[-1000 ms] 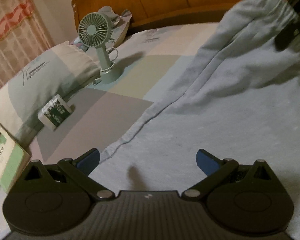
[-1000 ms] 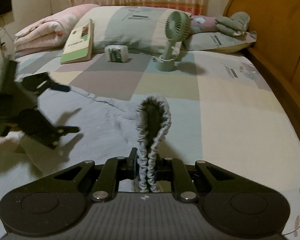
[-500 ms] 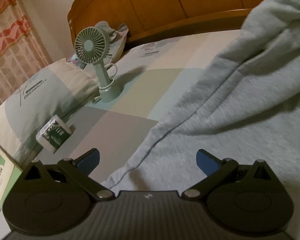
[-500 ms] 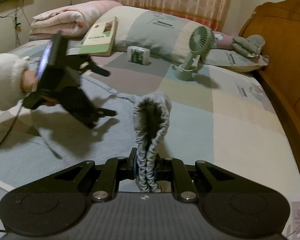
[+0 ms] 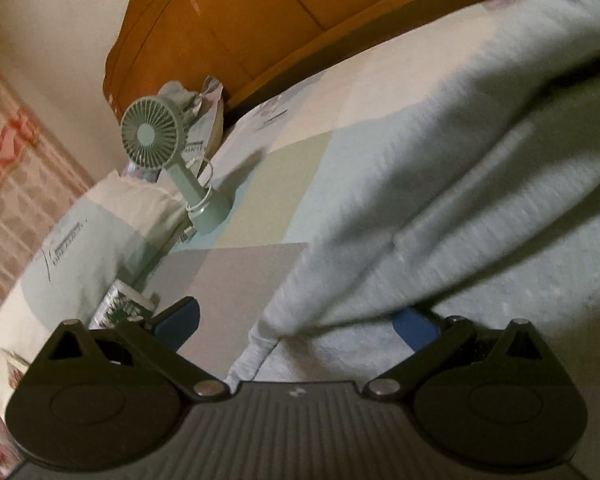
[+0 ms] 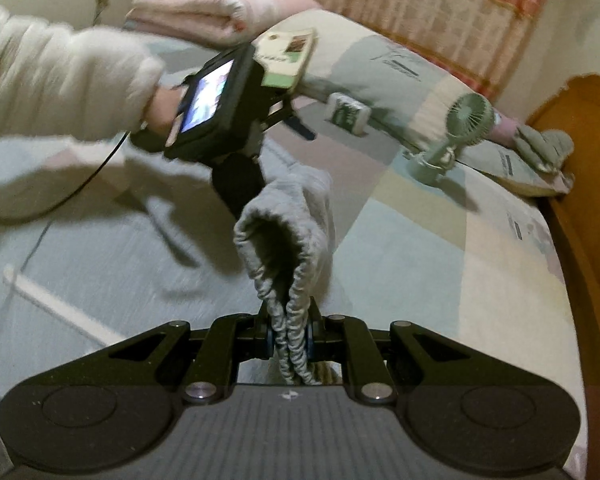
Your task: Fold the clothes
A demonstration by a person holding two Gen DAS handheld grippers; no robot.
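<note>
**On the bed: one end of the grey garment lifted, the fold not yet closed**

On the bed [image 6: 440, 248], with its patchwork sheet of pale blocks, you have the grey garment [image 5: 480, 208] partly raised. Most of it lies spread over the near side of the mattress, while one gathered, elasticated end [image 6: 288, 240] stands up from your right gripper [image 6: 290, 334], whose jaws are clamped tight on the bunched cloth. A fold looks under way rather than finished: the fabric drapes in a loose slope with soft creases, and no neat stacked shape shows anywhere (how many folds lie beneath it, I cannot tell). Carrying the held end across and flattening the layers would seem to be what is left.

Your left gripper [image 5: 296, 320] is spread wide and holds nothing, its blue pads either side of the garment's hem edge; from the right wrist camera it hangs in the air above the cloth, your cream sleeve [image 6: 60, 80] behind it.

Around you: a wooden headboard [image 5: 300, 20], patterned curtains [image 6: 440, 8], a large pillow [image 6: 400, 76], a folded pink blanket [image 6: 212, 12], a green book [image 6: 288, 56], a small green desk fan [image 5: 152, 136] and a little box [image 6: 346, 114].
</note>
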